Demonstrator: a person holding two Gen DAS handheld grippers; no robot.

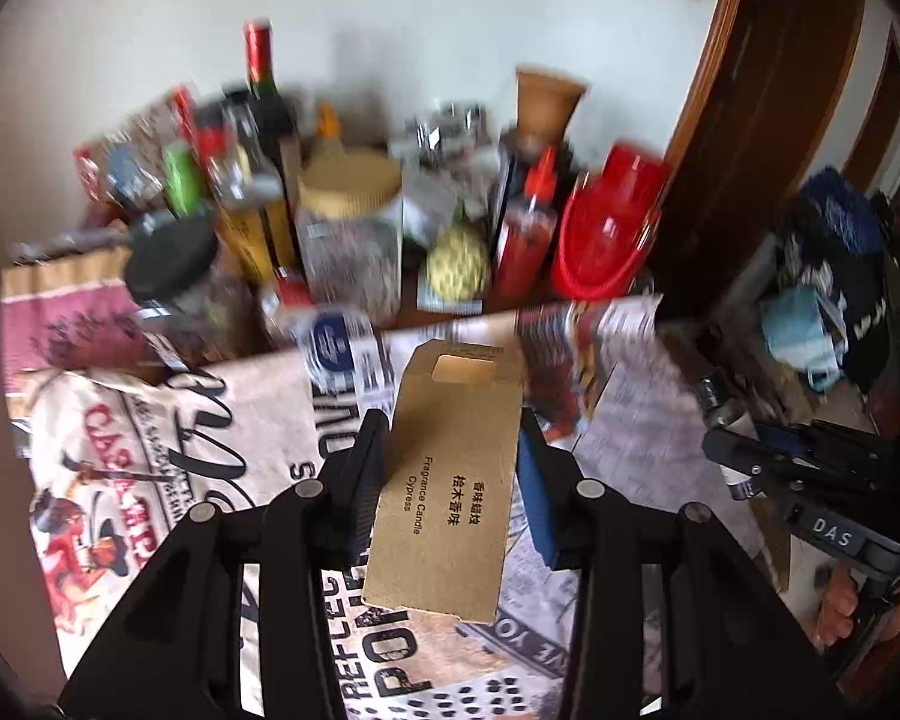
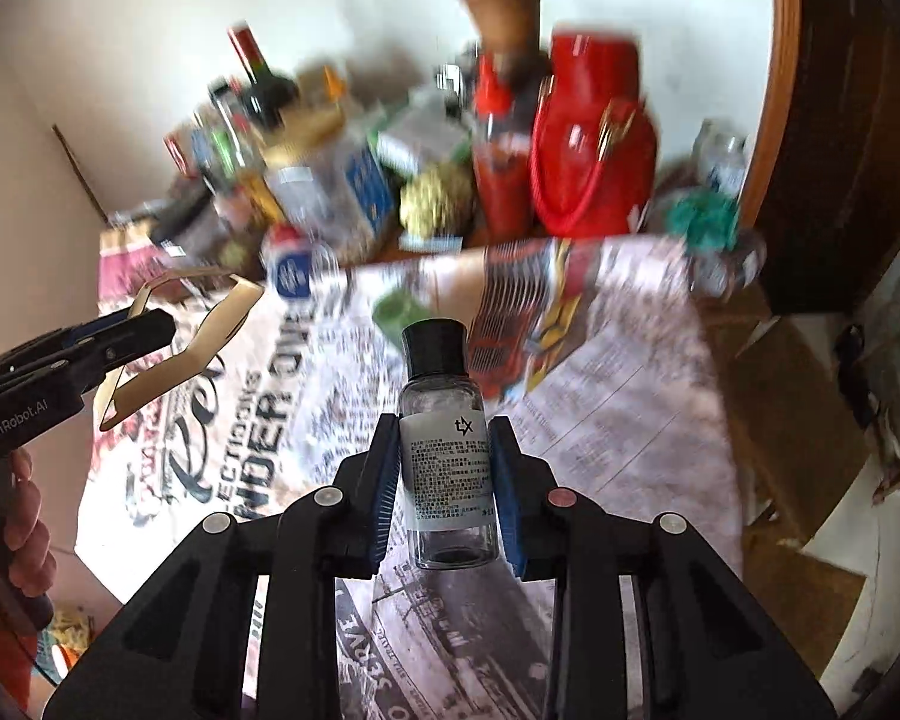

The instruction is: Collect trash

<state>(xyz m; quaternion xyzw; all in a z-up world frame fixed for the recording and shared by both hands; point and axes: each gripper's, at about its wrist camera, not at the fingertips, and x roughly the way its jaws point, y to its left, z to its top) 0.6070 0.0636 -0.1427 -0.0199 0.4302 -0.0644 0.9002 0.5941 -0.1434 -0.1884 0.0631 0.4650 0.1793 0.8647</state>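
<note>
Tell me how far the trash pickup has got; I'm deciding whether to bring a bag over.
Done: two pieces are picked up off the printed tablecloth. In hand: the left gripper grips a brown fragrance-candle box; the right gripper grips a small clear bottle. Left: no bin is in view, so neither is binned.

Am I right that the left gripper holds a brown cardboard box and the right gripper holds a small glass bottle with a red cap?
Not quite: the cap is black, as the right wrist view shows. The rest stands: the left gripper holds the brown cardboard box, and the right gripper holds the small glass bottle.
</note>
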